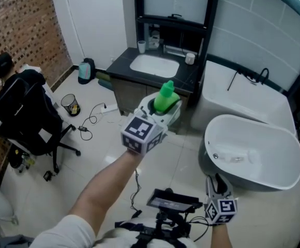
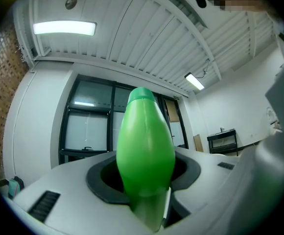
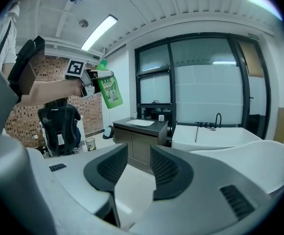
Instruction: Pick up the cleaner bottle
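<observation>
The green cleaner bottle (image 1: pixel 166 98) is held up in the air, its cap end pointing away from me, with my left gripper (image 1: pixel 159 113) shut on its body. In the left gripper view the bottle (image 2: pixel 145 151) fills the gap between the jaws, in front of the ceiling and a dark-framed window. The right gripper view shows the bottle (image 3: pixel 109 88) with its label, high at the left, in the left gripper (image 3: pixel 90 77). My right gripper (image 1: pixel 220 186) hangs lower at the right beside the bathtub. Its jaws (image 3: pixel 139 168) stand apart with nothing between them.
A dark vanity with a white sink (image 1: pixel 152 66) stands ahead, a white bathtub (image 1: pixel 253 156) at the right. At the left are an office chair with a black bag (image 1: pixel 28 112), a small waste basket (image 1: pixel 70 105) and cables on the tiled floor (image 1: pixel 90 120).
</observation>
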Demonstrator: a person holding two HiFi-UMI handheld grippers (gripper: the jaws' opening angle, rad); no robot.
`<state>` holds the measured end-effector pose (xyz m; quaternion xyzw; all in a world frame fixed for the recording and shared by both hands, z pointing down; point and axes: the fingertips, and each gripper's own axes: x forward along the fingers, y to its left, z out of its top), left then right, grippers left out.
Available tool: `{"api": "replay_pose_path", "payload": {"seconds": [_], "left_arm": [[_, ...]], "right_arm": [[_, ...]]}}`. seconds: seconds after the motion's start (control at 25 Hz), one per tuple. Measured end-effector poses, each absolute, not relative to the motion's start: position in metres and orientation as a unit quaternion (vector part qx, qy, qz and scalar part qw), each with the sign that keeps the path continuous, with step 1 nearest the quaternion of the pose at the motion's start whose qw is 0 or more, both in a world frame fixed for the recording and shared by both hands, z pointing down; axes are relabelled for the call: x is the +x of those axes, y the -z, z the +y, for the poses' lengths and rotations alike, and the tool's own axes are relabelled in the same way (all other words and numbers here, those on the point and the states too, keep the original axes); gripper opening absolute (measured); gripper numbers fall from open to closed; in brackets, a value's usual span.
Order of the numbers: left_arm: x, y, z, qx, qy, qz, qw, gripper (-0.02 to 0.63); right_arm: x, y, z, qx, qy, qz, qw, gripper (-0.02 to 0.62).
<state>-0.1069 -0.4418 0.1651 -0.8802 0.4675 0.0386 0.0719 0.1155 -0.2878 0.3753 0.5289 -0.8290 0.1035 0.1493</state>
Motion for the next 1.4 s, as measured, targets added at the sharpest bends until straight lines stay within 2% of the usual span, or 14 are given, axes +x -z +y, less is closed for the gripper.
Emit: {"api": "replay_pose_path", "payload": {"seconds": [0.48, 1.4], "left_arm": [[-0.137, -0.129, -0.371, -0.877, -0.068, 0.465, 0.097, 0.172], [-0.177, -0.168, -0.234, -0.886, -0.041, 0.454, 0.077, 0.172]], "right_arm": [[0.085, -0.354, -0.248, 0.526, -0.076, -0.837, 0.135, 0.153], [0.056, -0.335, -0.131, 0.537, -0.061, -0.832, 0.125, 0.153]]}}
